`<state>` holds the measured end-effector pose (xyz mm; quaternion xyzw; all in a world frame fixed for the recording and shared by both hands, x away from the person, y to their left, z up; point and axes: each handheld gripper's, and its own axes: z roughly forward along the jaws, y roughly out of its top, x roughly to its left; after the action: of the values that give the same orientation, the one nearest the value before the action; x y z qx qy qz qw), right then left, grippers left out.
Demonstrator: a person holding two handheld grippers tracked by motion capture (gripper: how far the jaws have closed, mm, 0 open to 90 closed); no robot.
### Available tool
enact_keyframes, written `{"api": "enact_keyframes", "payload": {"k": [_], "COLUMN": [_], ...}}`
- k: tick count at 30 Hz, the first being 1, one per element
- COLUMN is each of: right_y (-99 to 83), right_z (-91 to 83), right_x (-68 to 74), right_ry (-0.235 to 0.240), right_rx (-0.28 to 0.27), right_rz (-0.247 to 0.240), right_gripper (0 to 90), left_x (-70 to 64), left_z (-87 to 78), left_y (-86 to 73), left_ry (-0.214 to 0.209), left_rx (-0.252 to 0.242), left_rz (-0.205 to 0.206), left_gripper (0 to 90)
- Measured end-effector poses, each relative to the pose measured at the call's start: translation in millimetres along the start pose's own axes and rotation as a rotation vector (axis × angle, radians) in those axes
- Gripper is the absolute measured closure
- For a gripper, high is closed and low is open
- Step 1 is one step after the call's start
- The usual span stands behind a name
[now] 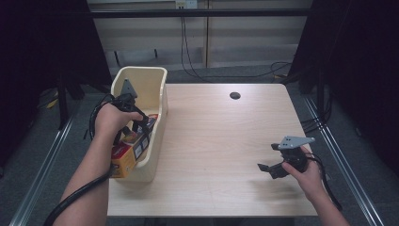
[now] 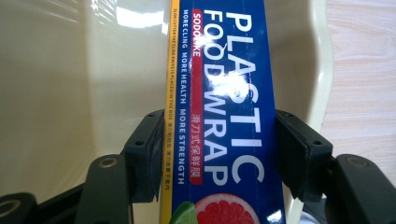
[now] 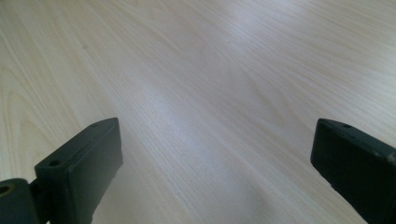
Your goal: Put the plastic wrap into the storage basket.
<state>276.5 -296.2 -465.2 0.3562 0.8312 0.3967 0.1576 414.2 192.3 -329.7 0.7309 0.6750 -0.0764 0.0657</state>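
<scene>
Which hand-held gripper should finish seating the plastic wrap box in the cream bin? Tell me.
Left. The left hand-held gripper is shut on the plastic wrap box, which lies partly in the cream bin. The right hand-held gripper is open over the bare table, well away from the bin.

right hand-held gripper [image 3: 215, 172] | jaws wide apart | above bare wooden table [image 3: 210, 70]

We read the plastic wrap box [image 2: 224, 116] in the left gripper view: big white letters said "PLASTIC FOOD WRAP" on blue, with "SODOLIKE" on a red tag beside them. Smaller white lines ran "MORE CLING MORE HEALTH MORE STRENGTH" — then Chinese characters on red, and fine print on the yellow edge, too small to read.
</scene>
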Motion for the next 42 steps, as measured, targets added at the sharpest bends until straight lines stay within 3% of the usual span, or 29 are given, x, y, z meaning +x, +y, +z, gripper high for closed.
{"api": "enact_keyframes", "payload": {"k": [12, 27, 35, 42], "right_y": [-0.1, -0.1, 0.1, 0.3], "right_z": [-0.1, 0.2, 0.0, -0.4], "right_x": [-0.4, 0.0, 0.2, 0.2], "right_ry": [0.002, -0.001, 0.003, 0.001], "right_rx": [-0.001, 0.001, -0.001, -0.001], "right_rz": [0.002, -0.002, -0.001, 0.000], "right_gripper": [2.3, 2.3, 2.4, 2.3], "left_x": [0.9, 2.3, 3.0, -1.2], "left_z": [3.8, 5.8, -2.5, -12.8], "left_y": [1.1, 1.7, 1.3, 1.1], "left_ry": [-0.006, -0.010, -0.057, -0.045], "left_rx": [-0.008, -0.004, -0.048, -0.082], "left_rz": [-0.031, -0.030, -0.034, -0.008], "left_gripper": [39.7, 38.8, 36.9, 30.9]}}
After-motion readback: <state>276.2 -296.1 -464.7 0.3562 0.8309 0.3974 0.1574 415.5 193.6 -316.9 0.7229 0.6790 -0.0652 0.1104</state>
